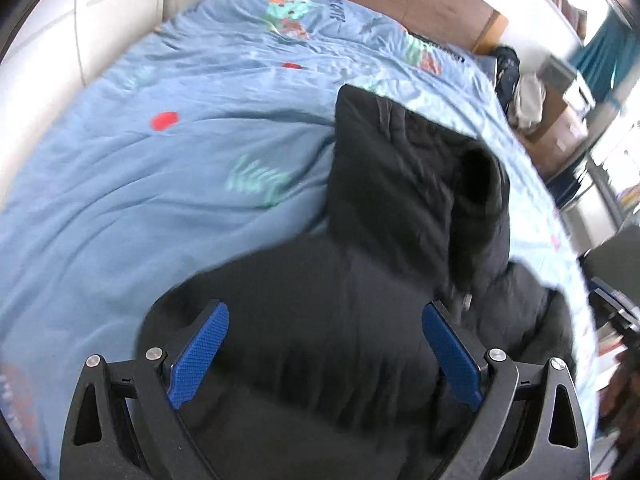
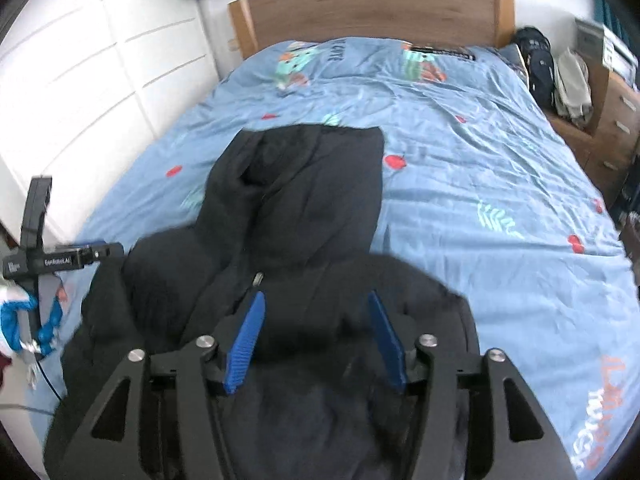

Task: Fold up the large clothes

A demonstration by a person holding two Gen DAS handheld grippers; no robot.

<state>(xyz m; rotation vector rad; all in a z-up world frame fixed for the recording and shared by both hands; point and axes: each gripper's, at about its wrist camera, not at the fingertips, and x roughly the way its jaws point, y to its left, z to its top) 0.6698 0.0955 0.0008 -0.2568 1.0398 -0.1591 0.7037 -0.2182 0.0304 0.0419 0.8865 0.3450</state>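
Both claws hung parted and empty over the near end of the black jacket (image 2: 296, 208): the left claw (image 1: 325, 354) and right claw (image 2: 316, 342) gripped nothing. On the blue bed (image 2: 480, 168), the jacket's long axis ran from lower frame toward the headboard (image 2: 368, 8), hood farthest, both hands about equally near.

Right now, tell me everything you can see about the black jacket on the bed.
The black jacket looks like a soft, matte, slightly puffy hooded coat. It lies rumpled on the blue patterned bed cover, hood end pointing toward the wooden headboard, with a small metal snap showing near the middle. Its near part bunches up under both cameras. The right tongs and left tongs stand open over the fabric; a grip isn't visible.
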